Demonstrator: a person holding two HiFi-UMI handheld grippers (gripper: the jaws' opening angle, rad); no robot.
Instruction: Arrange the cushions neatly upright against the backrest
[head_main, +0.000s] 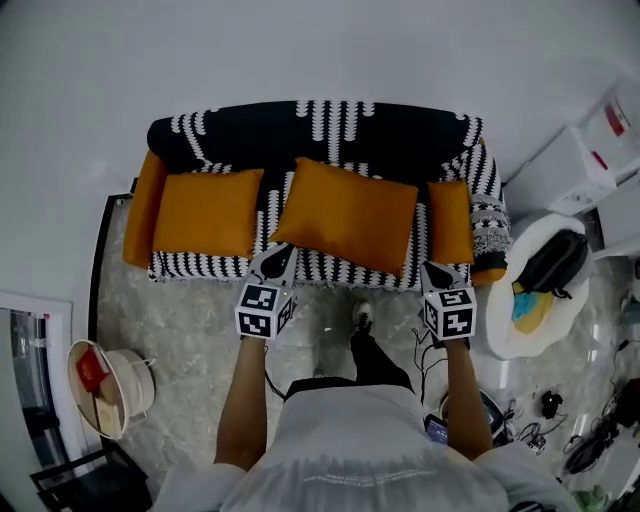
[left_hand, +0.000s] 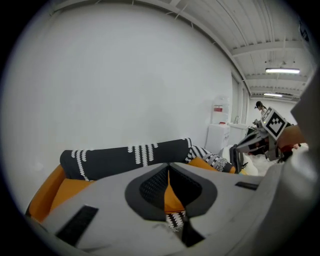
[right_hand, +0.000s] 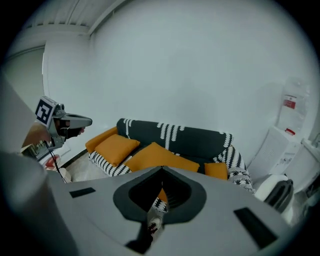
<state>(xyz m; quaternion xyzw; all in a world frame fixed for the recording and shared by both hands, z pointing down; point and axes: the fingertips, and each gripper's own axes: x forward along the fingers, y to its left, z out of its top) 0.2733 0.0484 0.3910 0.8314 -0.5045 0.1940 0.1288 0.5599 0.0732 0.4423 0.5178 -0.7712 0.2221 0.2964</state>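
Observation:
A sofa (head_main: 330, 125) with a black-and-white patterned cover stands against the wall. Three orange cushions lie on its seat: one at the left (head_main: 205, 212), a large skewed one in the middle (head_main: 345, 215), and a small one by the right arm (head_main: 450, 220). The right gripper view shows the same cushions: left (right_hand: 117, 146), middle (right_hand: 157, 156), small (right_hand: 216, 170). My left gripper (head_main: 278, 260) hovers before the seat's front edge, jaws slightly apart, nothing between them. My right gripper (head_main: 440, 273) hangs in front of the small cushion, shut and empty. Neither touches a cushion.
A round white basket (head_main: 125, 385) holding a red item stands on the floor at the left. A white seat (head_main: 510, 330) with a black bag (head_main: 555, 262) is right of the sofa, white appliances (head_main: 575, 165) behind it. Cables (head_main: 560, 425) lie on the floor.

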